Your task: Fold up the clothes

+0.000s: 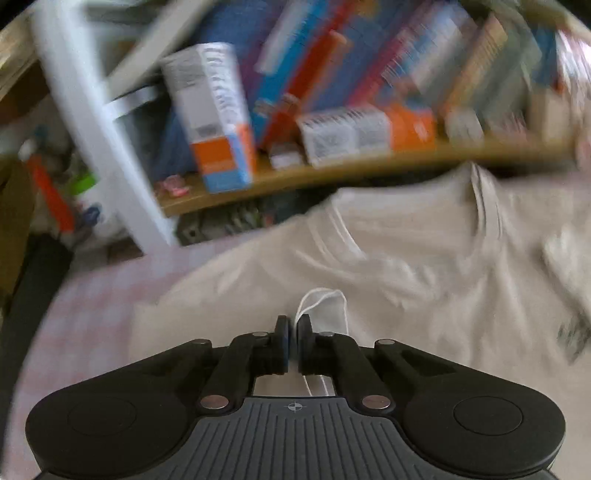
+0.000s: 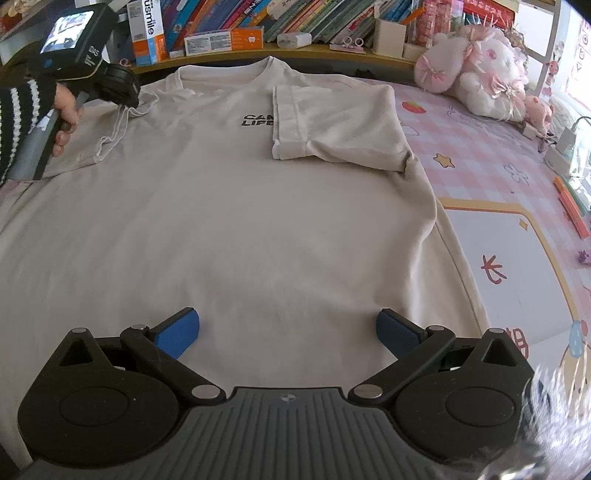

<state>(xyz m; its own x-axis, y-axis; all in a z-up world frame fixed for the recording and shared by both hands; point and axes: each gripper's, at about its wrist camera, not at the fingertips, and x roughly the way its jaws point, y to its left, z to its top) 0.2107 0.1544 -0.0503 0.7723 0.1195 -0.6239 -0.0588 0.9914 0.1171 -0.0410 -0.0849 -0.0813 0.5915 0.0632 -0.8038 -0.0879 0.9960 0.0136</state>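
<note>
The right gripper point(image 2: 288, 332) hovered with its jaws spread wide and its blue pads point(image 2: 177, 334) clear of the fabric, nothing between them, above the lower body of the T-shirt point(image 2: 229, 206). The beige T-shirt lay flat, front up, on the pink checked bedspread point(image 2: 476, 173), its collar toward the far edge of the bed and its hem toward the near edge. Black chest lettering point(image 2: 257, 120) was partly covered by the right sleeve point(image 2: 332, 122), which lay folded inward across the chest.

Toward the far left corner of the bed, the left gripper point(image 1: 293, 332) had its jaws closed tight on a white-stitched edge of the left sleeve point(image 1: 325, 306), the fabric pinched between the pads. In the right wrist view that gripper point(image 2: 125, 92) was held by a hand point(image 2: 64, 110) in a striped sleeve point(image 2: 18, 114), with the left sleeve bunched beneath it.

Beyond the far edge of the bed ran a wooden shelf point(image 2: 314, 50) carrying a row of books point(image 2: 295, 18) and a white and orange box point(image 2: 146, 33). Pink plush toys point(image 2: 476, 70) sat at the far right corner. Orange markers point(image 2: 572, 206) lay near the right edge.
</note>
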